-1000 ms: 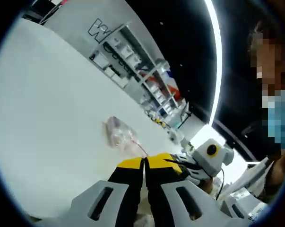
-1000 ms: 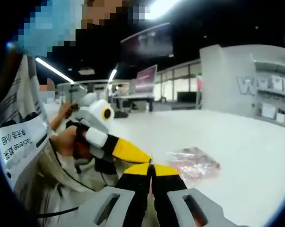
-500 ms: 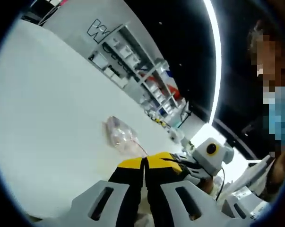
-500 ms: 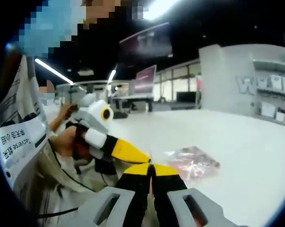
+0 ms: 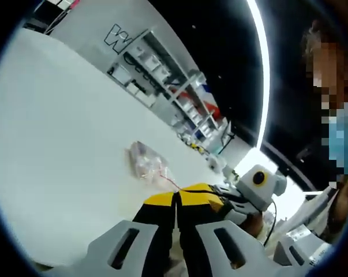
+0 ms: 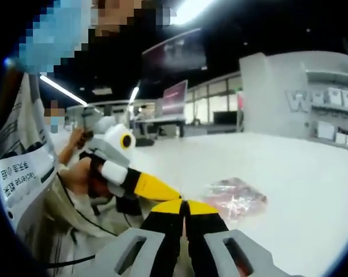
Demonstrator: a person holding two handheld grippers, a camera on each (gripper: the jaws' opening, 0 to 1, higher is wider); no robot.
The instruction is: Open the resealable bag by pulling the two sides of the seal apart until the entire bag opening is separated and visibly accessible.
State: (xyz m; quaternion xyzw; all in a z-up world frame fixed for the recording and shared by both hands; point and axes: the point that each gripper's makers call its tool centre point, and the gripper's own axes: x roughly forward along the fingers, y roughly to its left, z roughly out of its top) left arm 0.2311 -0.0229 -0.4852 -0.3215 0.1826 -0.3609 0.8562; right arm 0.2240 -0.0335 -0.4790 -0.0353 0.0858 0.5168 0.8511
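A clear resealable bag (image 5: 145, 163) with pinkish contents lies on the white table (image 5: 58, 150). A thin red seal line (image 5: 171, 182) runs from the bag to my left gripper (image 5: 176, 199), whose yellow-tipped jaws are pressed together on the bag's near edge. My right gripper (image 5: 243, 196) comes in from the right, its tip touching the left one. In the right gripper view the bag (image 6: 236, 196) sits just right of my right gripper (image 6: 185, 206), which is shut at the bag's edge. The left gripper (image 6: 133, 182) reaches in from the left, tip to tip.
Shelves with boxes (image 5: 162, 75) line the far wall beyond the table. A person's torso in a printed vest (image 6: 23, 173) is close on the left of the right gripper view. Desks with screens (image 6: 174, 95) stand farther back.
Both views have shifted only slightly. The bag and the two shut grippers keep the same places relative to each other.
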